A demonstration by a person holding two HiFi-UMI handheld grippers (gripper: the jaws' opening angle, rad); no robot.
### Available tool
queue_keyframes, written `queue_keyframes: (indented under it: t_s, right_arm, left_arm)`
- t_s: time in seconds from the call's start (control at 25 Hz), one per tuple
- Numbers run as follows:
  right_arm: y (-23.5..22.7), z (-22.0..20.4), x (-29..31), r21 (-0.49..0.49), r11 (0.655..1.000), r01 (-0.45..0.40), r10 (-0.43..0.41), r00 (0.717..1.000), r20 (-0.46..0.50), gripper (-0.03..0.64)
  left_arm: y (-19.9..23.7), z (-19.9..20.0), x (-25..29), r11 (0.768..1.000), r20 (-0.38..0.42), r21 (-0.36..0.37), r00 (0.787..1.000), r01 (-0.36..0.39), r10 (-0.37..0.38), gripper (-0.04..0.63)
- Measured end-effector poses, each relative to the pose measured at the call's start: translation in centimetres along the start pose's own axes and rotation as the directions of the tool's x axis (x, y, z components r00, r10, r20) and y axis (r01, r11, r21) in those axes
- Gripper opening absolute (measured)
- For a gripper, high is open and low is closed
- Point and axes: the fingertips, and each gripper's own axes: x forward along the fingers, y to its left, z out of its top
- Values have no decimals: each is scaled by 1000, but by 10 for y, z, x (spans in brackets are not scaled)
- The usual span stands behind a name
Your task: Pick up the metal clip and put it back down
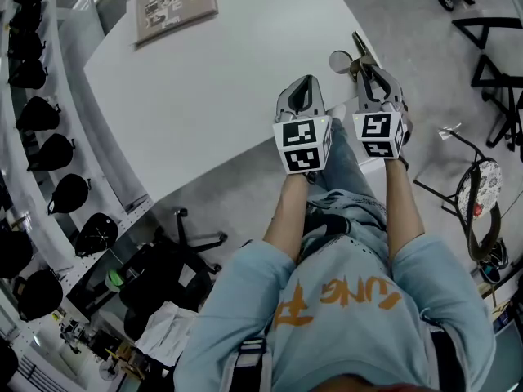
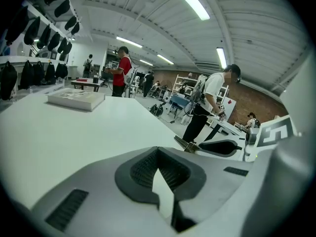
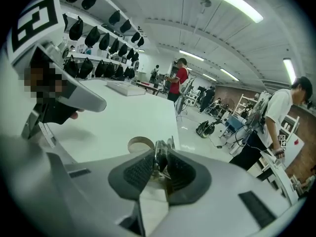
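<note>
The small silvery metal clip (image 3: 161,149), made of thin bent metal, stands upright between the two dark ribbed pads of the right gripper (image 3: 160,158), which sit close against its sides. Its narrow top pokes out past the jaw tips, over the white table (image 3: 123,117) near that table's edge.

The clip (image 3: 159,149) is largely hidden between the jaws of the right gripper (image 3: 160,162); only its upper end can be seen. The ring (image 3: 139,143) on the tabletop (image 3: 123,117) is partly covered by those jaws. In the head view the tabletop's far side is cut off by the top edge, and the print on the book (image 1: 173,5) is too small to be read.
</note>
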Motion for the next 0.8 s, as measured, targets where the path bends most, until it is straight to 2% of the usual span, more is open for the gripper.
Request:
queue_keyframes:
  t_s: [0.2,0.4,0.52,0.64,0.8]
  right_arm:
    - [6,5,-9,33,999,-27,27,1000,11,91]
    - [-1,23,-22,137,990,-8,-2,998,68,91]
    - [-1,34,-37,137,991,5,-18,996,92,91]
    - [-1,51,-52,149,989,8,-29,990,140,89]
    - [-4,81,-63,231,973,-29,-24,975,223,89]
  left_arm:
    - [-1,10,-7,1000,19,6,1000,13,-13,9]
    - [1,30,-21,1000,76,15,997,15,-16,9]
    - [1,42,-37,1000,107,24,994,15,-17,9]
    - [-1,56,-52,999,142,34,990,12,-17,9]
    - [0,82,-72,999,205,52,979,3,-14,9]
